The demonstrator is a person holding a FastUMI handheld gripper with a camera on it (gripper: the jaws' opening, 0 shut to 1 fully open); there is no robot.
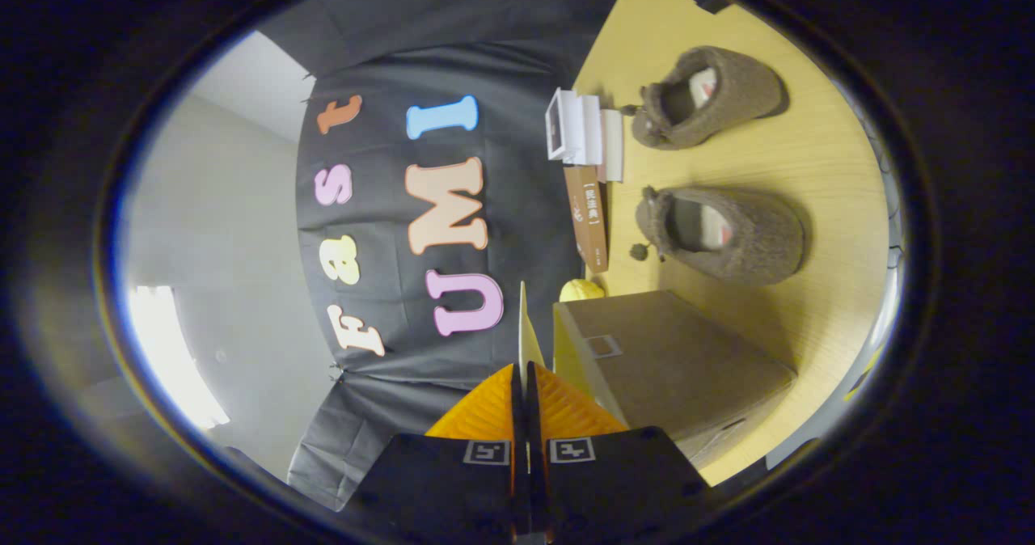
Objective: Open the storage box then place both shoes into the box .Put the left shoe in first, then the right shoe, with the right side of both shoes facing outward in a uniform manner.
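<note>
Claw (524,367) pinches box flap (527,331) edge-on; 2 shoes (720,234) parallel

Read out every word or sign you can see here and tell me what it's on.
"民法典": spine of the brown book, beyond the storage box.
Tags inside the shoes: too blurred to read.
Gripper, shut on the box lid: square markers, no words.
</note>
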